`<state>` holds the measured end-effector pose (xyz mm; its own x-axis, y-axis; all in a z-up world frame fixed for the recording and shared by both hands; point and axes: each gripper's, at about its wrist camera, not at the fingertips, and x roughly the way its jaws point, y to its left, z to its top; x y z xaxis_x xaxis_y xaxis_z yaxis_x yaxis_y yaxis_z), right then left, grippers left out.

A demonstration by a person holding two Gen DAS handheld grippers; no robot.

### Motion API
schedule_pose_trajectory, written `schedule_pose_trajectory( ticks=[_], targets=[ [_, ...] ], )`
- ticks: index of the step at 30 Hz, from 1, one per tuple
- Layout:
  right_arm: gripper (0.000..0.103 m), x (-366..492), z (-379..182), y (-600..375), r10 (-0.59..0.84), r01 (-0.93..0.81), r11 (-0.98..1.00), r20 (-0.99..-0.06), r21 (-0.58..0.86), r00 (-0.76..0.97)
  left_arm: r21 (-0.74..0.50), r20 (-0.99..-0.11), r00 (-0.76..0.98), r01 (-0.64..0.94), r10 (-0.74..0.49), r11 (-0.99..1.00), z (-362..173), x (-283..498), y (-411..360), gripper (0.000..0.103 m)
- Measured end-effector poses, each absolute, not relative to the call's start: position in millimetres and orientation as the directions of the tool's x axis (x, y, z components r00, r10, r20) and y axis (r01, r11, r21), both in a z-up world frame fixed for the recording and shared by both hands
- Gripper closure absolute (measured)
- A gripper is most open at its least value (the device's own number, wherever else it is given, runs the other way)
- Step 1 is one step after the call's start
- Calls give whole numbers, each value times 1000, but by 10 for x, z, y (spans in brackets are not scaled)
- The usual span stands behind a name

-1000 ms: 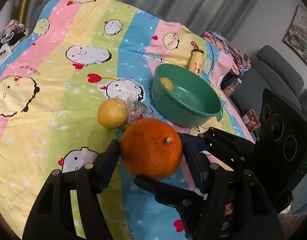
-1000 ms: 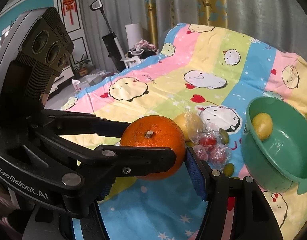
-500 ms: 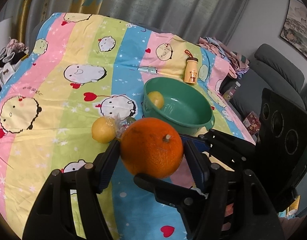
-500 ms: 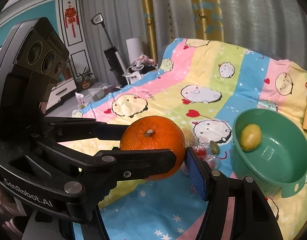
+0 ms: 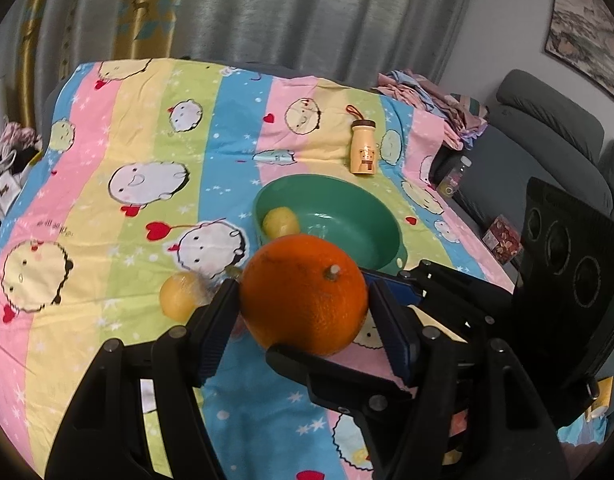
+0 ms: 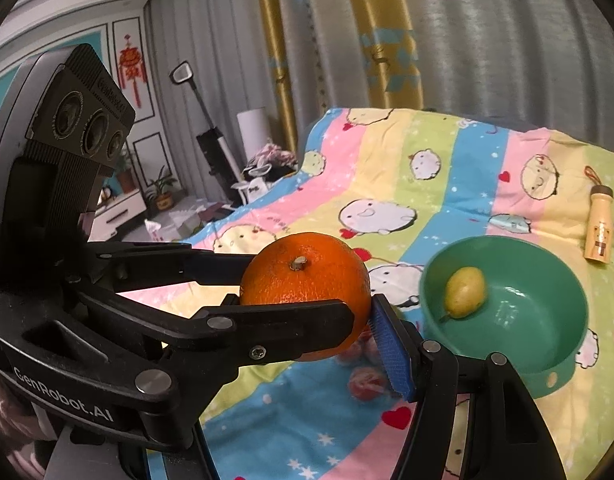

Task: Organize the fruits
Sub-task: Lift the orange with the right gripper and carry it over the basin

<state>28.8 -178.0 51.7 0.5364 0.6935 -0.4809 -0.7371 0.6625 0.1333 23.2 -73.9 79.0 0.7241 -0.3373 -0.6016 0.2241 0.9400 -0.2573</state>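
Observation:
A large orange (image 5: 303, 296) hangs above the striped cartoon cloth (image 5: 147, 208), held by both grippers at once. My left gripper (image 5: 303, 304) is shut on its left and right sides. My right gripper (image 6: 305, 308) is shut on the orange (image 6: 307, 280) crosswise, and one blue pad (image 6: 387, 344) presses its right side. Just beyond stands a green bowl (image 5: 347, 184) with one yellow fruit (image 5: 281, 222) inside; the bowl (image 6: 507, 240) and that yellow fruit (image 6: 465, 292) also show in the right wrist view. A wrapped yellow fruit (image 5: 179, 296) lies on the cloth at the left.
Small red fruits in clear plastic (image 6: 365, 384) lie on the cloth under the orange. A small yellow bottle (image 5: 363, 148) stands behind the bowl. A grey sofa (image 5: 547, 120) is at the right, and curtains hang at the back.
Both grippers have risen together with the orange still held between them. The cloth, bowl and loose fruit now lie lower and farther off.

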Motion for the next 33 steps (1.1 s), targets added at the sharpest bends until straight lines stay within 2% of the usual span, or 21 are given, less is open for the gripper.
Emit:
schedule_pose_trajectory(
  ticks=[11, 21, 27, 33],
  targets=[
    [36, 508, 612, -2150, 669, -671, 719, -443, 182, 597, -218, -607, 706, 294, -365, 931, 939, 529, -1117, 37],
    [36, 825, 652, -2471, 635, -601, 766, -418, 228, 650, -255, -619, 658, 348, -429, 902, 1010, 941, -1398, 37],
    [36, 1050, 568, -2699, 589, -531, 806, -434, 262, 682, -315, -646, 587, 378, -488, 871, 924, 1325, -1601, 37],
    [36, 1279, 379, -2870, 525, -442, 851, -510, 285, 681, -379, -673, 512, 381, -534, 843, 647, 1593, -1767, 37]
  ],
)
